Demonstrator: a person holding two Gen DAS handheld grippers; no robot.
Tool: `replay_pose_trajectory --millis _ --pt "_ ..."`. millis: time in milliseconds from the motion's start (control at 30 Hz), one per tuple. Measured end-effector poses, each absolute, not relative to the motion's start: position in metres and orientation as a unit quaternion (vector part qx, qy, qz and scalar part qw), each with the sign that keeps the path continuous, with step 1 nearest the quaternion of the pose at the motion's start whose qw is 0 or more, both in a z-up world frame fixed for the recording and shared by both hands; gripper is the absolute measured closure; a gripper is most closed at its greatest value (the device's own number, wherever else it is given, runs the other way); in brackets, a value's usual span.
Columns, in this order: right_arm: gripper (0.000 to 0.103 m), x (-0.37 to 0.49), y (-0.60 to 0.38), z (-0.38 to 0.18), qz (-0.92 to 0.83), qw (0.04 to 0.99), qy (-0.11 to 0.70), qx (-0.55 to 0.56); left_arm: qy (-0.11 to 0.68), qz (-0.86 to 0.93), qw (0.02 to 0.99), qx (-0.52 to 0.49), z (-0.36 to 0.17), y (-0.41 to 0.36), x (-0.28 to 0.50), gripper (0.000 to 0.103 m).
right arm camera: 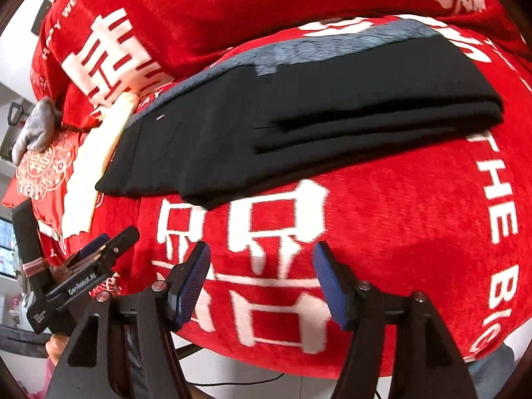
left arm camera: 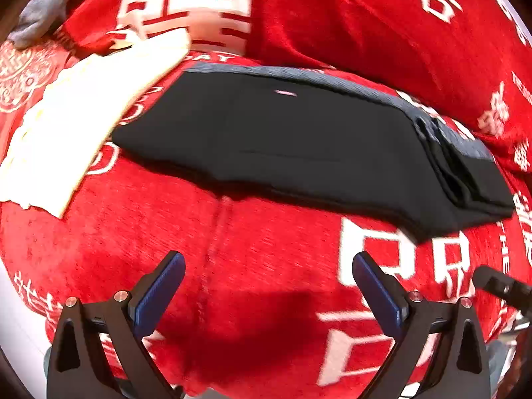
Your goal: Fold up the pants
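Note:
Black pants (left arm camera: 282,139) lie folded in a flat stack on a red blanket with white characters (left arm camera: 266,266); grey fleece lining shows along their far edge. They also show in the right wrist view (right arm camera: 299,113), with stacked layers at the right end. My left gripper (left arm camera: 268,262) is open and empty, hovering over the blanket short of the pants' near edge. My right gripper (right arm camera: 262,252) is open and empty, also short of the pants. The left gripper shows in the right wrist view (right arm camera: 99,242) at lower left.
A cream cloth (left arm camera: 76,123) lies left of the pants, touching their left end; it shows in the right wrist view (right arm camera: 96,159). A grey cloth (left arm camera: 40,16) sits at the far left. A raised red blanket roll (left arm camera: 365,16) runs behind the pants.

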State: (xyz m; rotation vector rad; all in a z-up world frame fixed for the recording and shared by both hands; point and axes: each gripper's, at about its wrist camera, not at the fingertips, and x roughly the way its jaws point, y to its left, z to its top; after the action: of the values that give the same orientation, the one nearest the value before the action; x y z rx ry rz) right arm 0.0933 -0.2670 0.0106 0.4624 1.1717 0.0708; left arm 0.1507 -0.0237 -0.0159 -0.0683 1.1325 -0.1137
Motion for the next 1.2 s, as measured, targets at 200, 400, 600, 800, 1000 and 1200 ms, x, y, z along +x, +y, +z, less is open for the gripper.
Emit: replay_pose_trajectory --millis 200,400,600,800,1000,1200 --pt "0.035 0.119 -0.232 0.013 0.055 0.811 0.554 0.178 0.543 -0.026 0.838 -0.036 -0.022 0.003 0.172 0.002" --pt "0.035 0.143 -0.213 0.015 0.067 0.813 0.555 0.164 0.546 -0.017 0.836 -0.049 -0.028 0.018 0.188 0.002" --pt "0.032 0.162 -0.206 0.013 0.065 0.816 0.558 0.140 0.549 -0.012 0.834 -0.056 -0.032 0.023 0.199 0.002" --pt "0.030 0.166 -0.206 0.012 0.068 0.816 0.557 0.137 0.552 -0.013 0.832 -0.047 -0.037 0.022 0.204 0.002" --pt "0.030 0.164 -0.208 0.012 0.070 0.815 0.556 0.148 0.549 -0.011 0.833 -0.066 -0.037 0.037 0.211 0.002" --pt "0.030 0.159 -0.206 0.018 0.070 0.822 0.546 0.145 0.535 -0.022 0.833 -0.141 -0.033 0.072 0.212 0.002"
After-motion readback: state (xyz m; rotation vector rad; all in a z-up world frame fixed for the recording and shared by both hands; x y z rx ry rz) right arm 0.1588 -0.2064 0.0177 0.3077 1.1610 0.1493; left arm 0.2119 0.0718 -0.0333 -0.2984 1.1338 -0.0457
